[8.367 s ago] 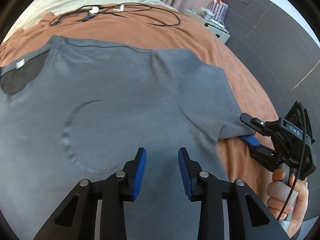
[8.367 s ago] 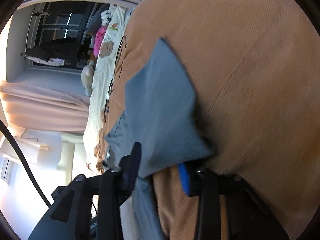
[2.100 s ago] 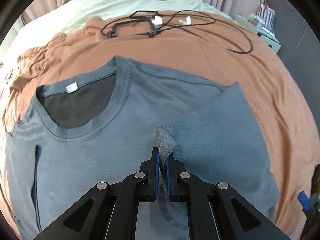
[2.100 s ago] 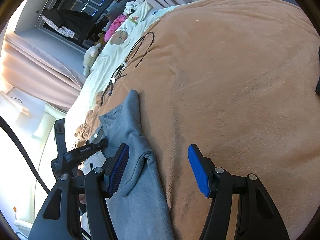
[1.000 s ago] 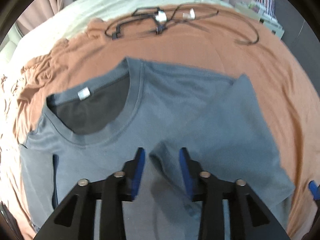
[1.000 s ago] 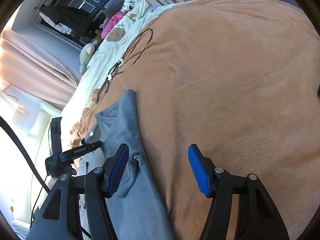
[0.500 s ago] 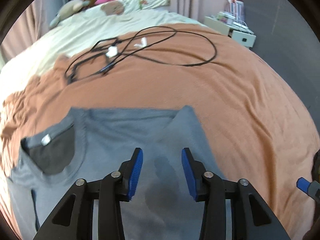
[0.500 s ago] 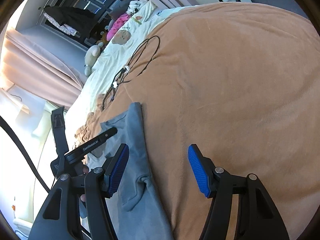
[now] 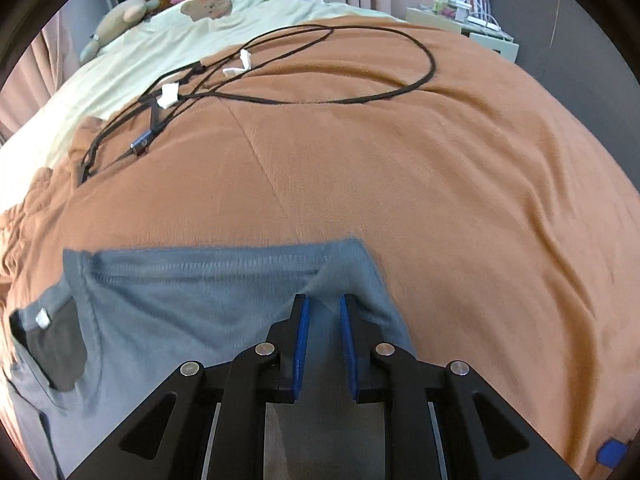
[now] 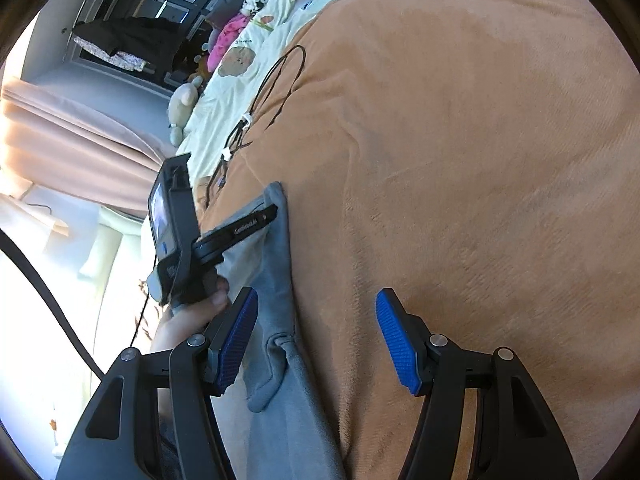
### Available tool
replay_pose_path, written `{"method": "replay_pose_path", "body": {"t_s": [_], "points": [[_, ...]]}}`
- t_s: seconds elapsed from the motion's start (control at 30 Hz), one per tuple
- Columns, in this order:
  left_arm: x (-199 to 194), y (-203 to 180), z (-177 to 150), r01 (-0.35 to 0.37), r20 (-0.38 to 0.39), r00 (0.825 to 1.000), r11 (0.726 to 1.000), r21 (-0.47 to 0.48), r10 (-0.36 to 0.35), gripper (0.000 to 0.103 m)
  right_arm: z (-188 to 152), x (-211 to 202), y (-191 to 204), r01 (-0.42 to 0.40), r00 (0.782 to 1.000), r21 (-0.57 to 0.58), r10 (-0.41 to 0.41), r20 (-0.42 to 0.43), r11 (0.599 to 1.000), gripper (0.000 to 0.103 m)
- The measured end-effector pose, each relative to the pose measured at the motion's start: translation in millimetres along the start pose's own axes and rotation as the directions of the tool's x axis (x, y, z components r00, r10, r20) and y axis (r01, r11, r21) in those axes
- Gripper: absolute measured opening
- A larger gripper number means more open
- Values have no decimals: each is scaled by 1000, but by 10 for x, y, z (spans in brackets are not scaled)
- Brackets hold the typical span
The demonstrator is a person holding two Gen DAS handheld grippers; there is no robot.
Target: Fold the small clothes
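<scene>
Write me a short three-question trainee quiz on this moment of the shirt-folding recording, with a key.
1. True or false: the right gripper is clamped on the grey T-shirt.
2. What lies on the orange blanket beyond the shirt? A) black cables B) a pair of shoes C) a book
3. Fill in: the left gripper stands over the shirt's folded edge near its far ____ corner, as the left wrist view shows it.

Key:
1. False. Its jaws stand wide apart, over the shirt's edge and the blanket, pressing on nothing.
2. A, the black cables.
3. Right. Its jaws are closing, with grey cloth between them.
</scene>
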State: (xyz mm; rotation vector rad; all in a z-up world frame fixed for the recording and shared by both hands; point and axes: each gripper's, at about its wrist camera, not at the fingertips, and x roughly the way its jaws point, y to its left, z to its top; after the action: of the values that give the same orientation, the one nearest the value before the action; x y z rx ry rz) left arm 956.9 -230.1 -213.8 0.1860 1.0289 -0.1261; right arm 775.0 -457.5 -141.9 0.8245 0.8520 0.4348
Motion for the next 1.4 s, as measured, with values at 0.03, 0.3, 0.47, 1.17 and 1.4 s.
{"method": "replay_pose_path", "body": {"t_s": [0.03, 0.3, 0.47, 1.17, 1.4], "points": [[-1, 2, 24, -3, -5, 1000, 1000, -2, 2, 18, -13, -1, 4, -3, 1000, 1, 3, 2, 1000, 60], [-319, 110, -83, 40, 0, 999, 999, 15, -40, 18, -74, 101, 109, 25, 1000, -51, -26, -10, 998, 60], [-538, 242, -265, 70, -3, 998, 998, -8, -70, 18, -114, 143, 202, 31, 999, -79, -33, -14, 996, 60], [-748, -494, -987, 174, -126, 980, 968, 181, -152, 18, -301, -97, 250, 68, 997, -70, -69, -19, 995, 60], [-982, -182, -1032, 189, -139, 975, 977, 95, -175, 18, -336, -140, 236, 57, 998, -69, -58, -16, 996, 60]]}}
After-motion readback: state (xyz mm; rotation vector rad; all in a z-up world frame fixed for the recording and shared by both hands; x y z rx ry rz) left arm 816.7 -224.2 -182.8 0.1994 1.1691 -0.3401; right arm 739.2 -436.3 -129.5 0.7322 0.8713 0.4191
